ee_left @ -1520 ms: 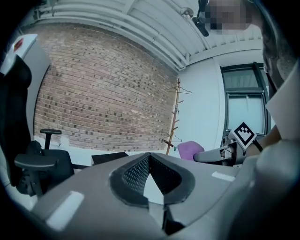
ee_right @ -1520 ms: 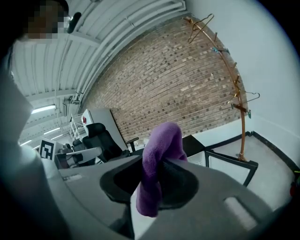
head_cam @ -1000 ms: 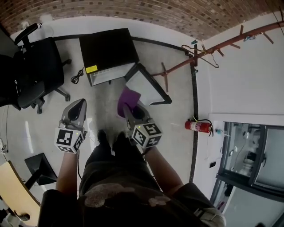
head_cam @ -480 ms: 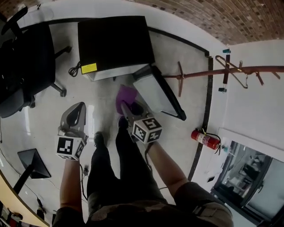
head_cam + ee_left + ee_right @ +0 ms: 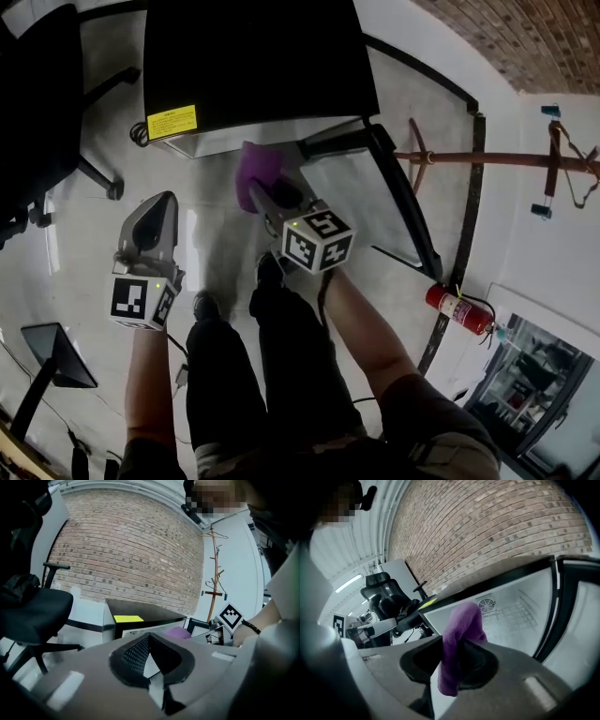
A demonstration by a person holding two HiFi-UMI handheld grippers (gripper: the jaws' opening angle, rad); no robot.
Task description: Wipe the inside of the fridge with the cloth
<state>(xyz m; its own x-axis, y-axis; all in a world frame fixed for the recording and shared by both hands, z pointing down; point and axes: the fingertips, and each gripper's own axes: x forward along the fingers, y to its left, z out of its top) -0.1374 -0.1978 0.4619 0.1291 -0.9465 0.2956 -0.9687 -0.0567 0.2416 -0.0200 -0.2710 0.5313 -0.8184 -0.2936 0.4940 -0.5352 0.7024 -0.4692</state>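
- My right tool [image 5: 265,195] pinched the purple cloth [image 5: 255,172] just before the open fridge [image 5: 253,66].
- My left tool [image 5: 153,223] hung closed, empty, short of the fridge.
- I judged flat, overlapping strokes inside would work best.

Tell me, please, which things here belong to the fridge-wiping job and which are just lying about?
Part of the job:
- purple cloth, clamped in the right hand-held gripper
- fridge, with its door open

Just lying about:
- office chair
- fire extinguisher
- coat stand
- left hand-held gripper, shut and empty
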